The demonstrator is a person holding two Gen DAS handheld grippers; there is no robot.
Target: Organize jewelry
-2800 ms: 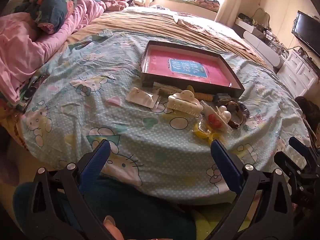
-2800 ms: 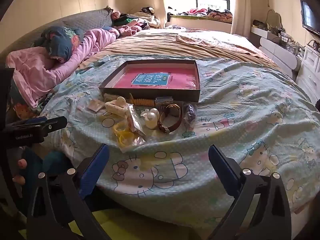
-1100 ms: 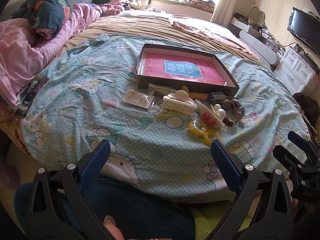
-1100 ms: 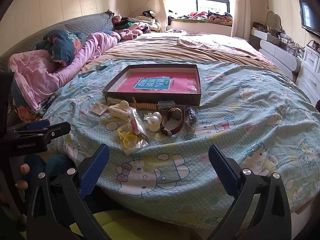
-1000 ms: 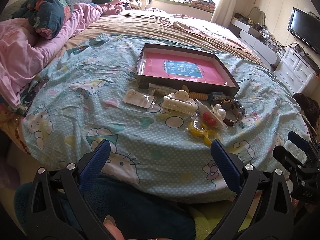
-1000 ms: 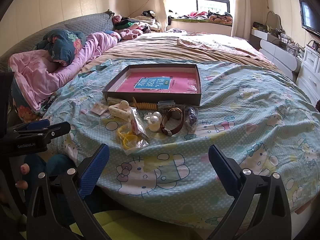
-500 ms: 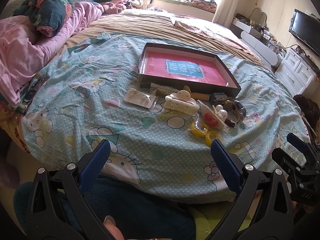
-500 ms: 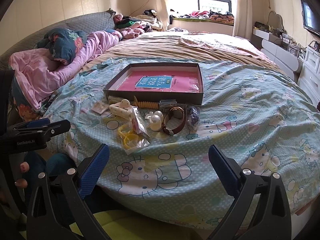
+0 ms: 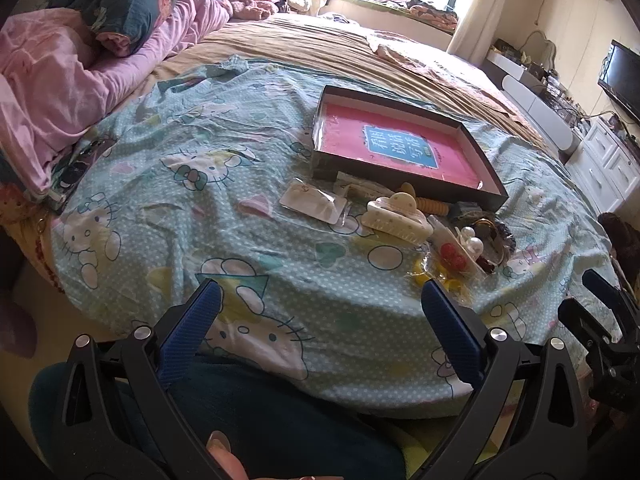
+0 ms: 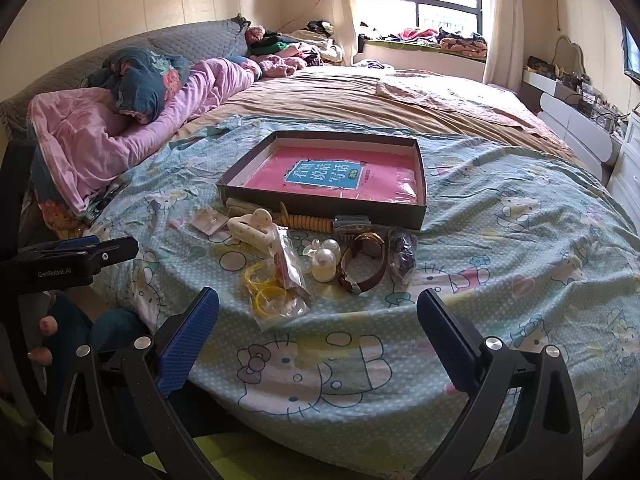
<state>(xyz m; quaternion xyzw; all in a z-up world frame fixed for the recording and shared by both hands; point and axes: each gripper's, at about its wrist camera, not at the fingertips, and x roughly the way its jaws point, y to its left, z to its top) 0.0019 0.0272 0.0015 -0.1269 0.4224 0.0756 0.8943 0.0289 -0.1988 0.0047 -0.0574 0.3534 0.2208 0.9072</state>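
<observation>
black gripper (image 10: 318, 312), blue pads (image 10: 188, 338), silver screws

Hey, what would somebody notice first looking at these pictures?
The shallow dark box with a pink book inside, lying on the Hello Kitty bedspread. Just in front of it sits a jumble of jewelry: a cream claw hair clip, a brown-strap wristwatch and yellow bangles in a clear bag.

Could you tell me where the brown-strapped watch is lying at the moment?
In the right wrist view the watch lies on the bedspread just in front of the box, between the white pearl piece on its left and a dark bundle on its right.
</observation>
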